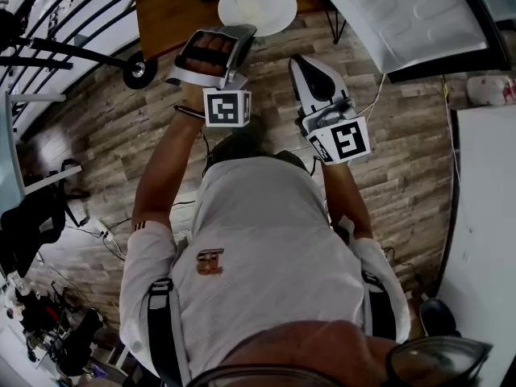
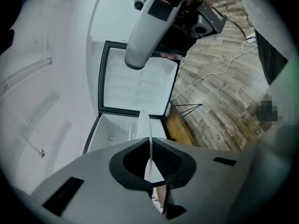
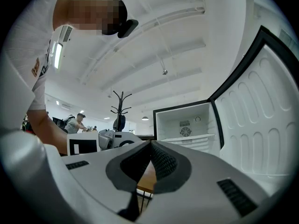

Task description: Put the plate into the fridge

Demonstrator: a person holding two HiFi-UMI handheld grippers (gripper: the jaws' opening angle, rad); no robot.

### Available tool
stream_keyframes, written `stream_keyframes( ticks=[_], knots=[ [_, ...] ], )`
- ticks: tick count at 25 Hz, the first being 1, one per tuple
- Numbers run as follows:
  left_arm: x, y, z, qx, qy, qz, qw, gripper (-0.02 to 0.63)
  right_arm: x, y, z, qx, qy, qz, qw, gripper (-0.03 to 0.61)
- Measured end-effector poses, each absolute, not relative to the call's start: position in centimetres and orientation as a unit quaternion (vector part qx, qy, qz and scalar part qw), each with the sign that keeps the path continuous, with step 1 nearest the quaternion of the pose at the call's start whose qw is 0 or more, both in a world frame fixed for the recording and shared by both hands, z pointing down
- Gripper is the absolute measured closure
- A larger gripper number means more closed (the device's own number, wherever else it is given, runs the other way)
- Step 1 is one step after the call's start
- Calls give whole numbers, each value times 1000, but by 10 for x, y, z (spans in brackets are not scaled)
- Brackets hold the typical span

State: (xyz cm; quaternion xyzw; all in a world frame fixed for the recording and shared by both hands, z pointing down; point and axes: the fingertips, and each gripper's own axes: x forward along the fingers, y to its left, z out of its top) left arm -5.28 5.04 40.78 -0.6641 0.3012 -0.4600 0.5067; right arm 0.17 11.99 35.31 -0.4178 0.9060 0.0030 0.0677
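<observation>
wooden table (image 1: 169, 10) | plank floor (image 1: 121, 127) | white floor cable (image 2: 224, 68) | coat stand (image 3: 120, 107)

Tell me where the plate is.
Top centre of the head view, the plate is clamped by its rim in the left gripper, over the wooden table, left of the open fridge door.

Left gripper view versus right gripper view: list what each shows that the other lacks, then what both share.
Only the left gripper view: the white plate seen edge-on, clamped by the jaws of the left gripper, and the wooden floor. Only the right gripper view: the right gripper with its jaws shut on nothing, and a coat stand. Both: the open fridge and its door.
</observation>
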Motion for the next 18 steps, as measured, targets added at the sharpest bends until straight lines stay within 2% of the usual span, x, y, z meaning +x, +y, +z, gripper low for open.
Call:
stream_keyframes(
  ticks=[18],
  knots=[
    [-48, -94, 415, -656, 296, -458, 522, 588, 0, -23, 346, -424, 904, 16, 49, 546]
  ],
)
